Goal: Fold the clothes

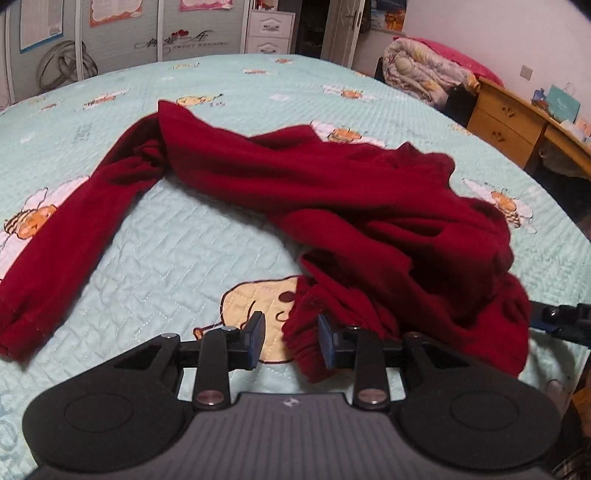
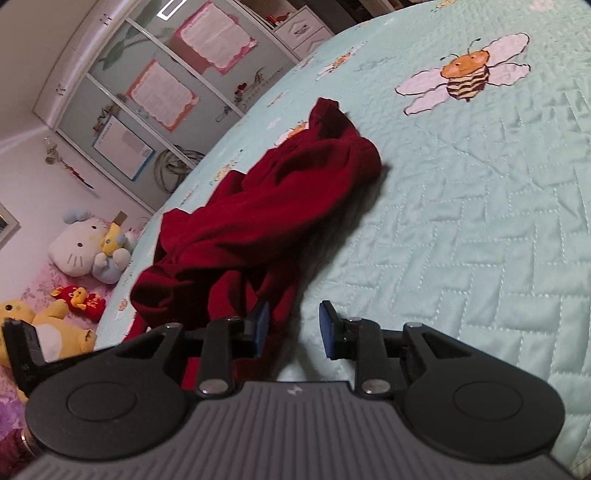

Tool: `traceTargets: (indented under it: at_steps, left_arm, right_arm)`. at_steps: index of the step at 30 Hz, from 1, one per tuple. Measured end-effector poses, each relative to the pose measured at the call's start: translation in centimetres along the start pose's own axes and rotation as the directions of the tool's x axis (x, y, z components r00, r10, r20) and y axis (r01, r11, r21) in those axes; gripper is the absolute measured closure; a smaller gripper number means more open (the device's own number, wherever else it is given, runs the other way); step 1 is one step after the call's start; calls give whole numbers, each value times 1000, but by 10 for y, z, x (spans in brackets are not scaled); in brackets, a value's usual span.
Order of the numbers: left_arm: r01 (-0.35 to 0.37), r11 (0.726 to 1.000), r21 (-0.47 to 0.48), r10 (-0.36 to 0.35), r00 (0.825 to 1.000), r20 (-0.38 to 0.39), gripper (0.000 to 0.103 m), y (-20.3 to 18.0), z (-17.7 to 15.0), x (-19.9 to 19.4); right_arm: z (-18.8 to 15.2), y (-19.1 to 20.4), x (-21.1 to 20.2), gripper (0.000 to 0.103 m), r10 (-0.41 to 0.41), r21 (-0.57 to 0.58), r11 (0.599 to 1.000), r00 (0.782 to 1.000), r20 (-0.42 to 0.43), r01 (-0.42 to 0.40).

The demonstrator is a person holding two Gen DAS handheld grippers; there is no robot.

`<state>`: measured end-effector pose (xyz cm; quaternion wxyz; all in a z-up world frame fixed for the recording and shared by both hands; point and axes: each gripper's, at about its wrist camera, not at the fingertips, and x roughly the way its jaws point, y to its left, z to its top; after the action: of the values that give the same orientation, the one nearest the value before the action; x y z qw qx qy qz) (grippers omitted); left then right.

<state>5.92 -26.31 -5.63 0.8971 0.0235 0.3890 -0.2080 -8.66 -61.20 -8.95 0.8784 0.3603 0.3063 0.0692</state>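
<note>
A dark red sweater (image 1: 332,199) lies crumpled on the pale green quilted bedspread (image 1: 166,251), one sleeve stretched toward the left edge. My left gripper (image 1: 291,341) is open just above the bed, with a ribbed red edge of the sweater lying between its blue pads (image 1: 327,341). In the right wrist view the same sweater (image 2: 258,221) is bunched in a heap ahead and to the left. My right gripper (image 2: 293,330) is open at its near end, the left pad against red cloth, the right pad over bare bedspread (image 2: 461,240).
A wooden desk (image 1: 517,122) and a rolled duvet (image 1: 421,70) stand beyond the bed's right side. Wardrobe doors (image 1: 122,33) and a white drawer unit (image 1: 269,31) are at the back. Plush toys (image 2: 88,251) lie off the bed's left side in the right wrist view.
</note>
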Motion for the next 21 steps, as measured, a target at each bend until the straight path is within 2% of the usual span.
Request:
traceTargets:
  at_steps: [1,3,5,7,8,11,15,17,20,21]
  left_arm:
    - [8,1000,-12,-8,1000,7,68,-2,-2,-7]
    - [50,993,-105,-49,999,6,65,9,-3,-13]
    - [105,968,-230,-105,994,13,65,20,-7,-17]
    - [131,943,-305,-130,991,24,65,25,-9,-17]
    - [134,940,-313,-135,991,19,65,24,-9,-15]
    - [104,962,-253,-113,993,-22,65,8,-7,-1]
    - [69,957,-283,-91,994,-67,67,1,-11,24]
    - [44,966,-254,-65,995,-76,70,-5,-9,28]
    - [23,972,-232,-41,996,-75,86,-10,-6,24]
    - [23,970,-241,-40,997,-68,97,-8,-5,21]
  right_arm:
    - [0,-1,0,73,5,6,1000,1000,3,-5]
    - [0,-6,0,72,20,32,999,1000,7,-21]
    - [0,-11,3,72,22,51,998,1000,11,-23]
    - [-3,-14,5,72,23,56,998,999,22,-24]
    - [-4,-14,6,72,23,56,998,999,31,-25]
    - [-10,-13,8,72,17,38,999,998,60,-20]
    - [-15,-8,9,72,5,3,1000,997,77,-5]
    - [-18,-6,9,72,-1,-14,1000,996,86,3]
    - [-21,-3,9,72,-10,-40,999,995,99,14]
    - [-22,-1,9,72,-13,-48,999,995,103,18]
